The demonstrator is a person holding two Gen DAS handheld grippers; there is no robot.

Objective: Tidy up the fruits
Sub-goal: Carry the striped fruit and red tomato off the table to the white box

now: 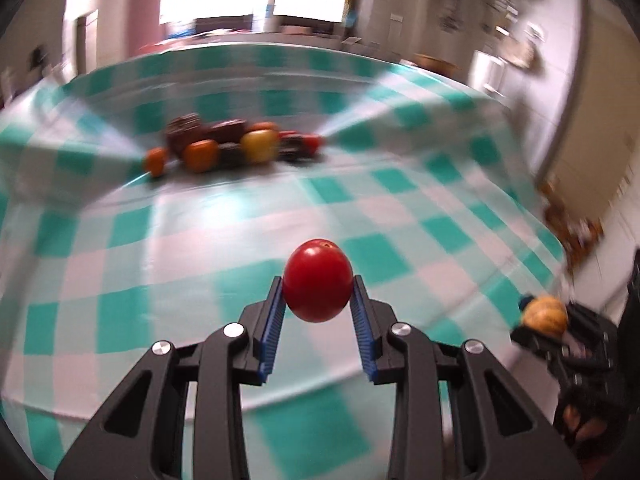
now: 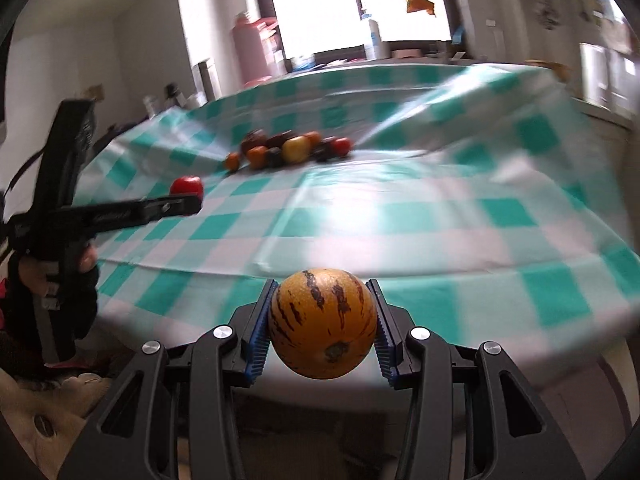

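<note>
Both claws loaded: left gripper [image 1: 318,294] pinching a red tomato [image 1: 318,280], right gripper [image 2: 323,322] squeezing a striped orange fruit [image 2: 323,322]. Looks mid-carry; next is placing them by the fruit pile [image 1: 232,146], upper left.

Bench [image 1: 400,216]: covered by a cloth checked in teal and white, reaching to every visible edge.
Cloth [image 2: 440,216]: creased, with raised folds running toward the far corners (motion blur softens the pattern).
Fruit pile [image 1: 232,146]: one tight cluster resting on the cloth toward the far side.
Pile contents: orange, red, yellow and dark brown pieces, touching one another; individual kinds too blurred to tell.
</note>
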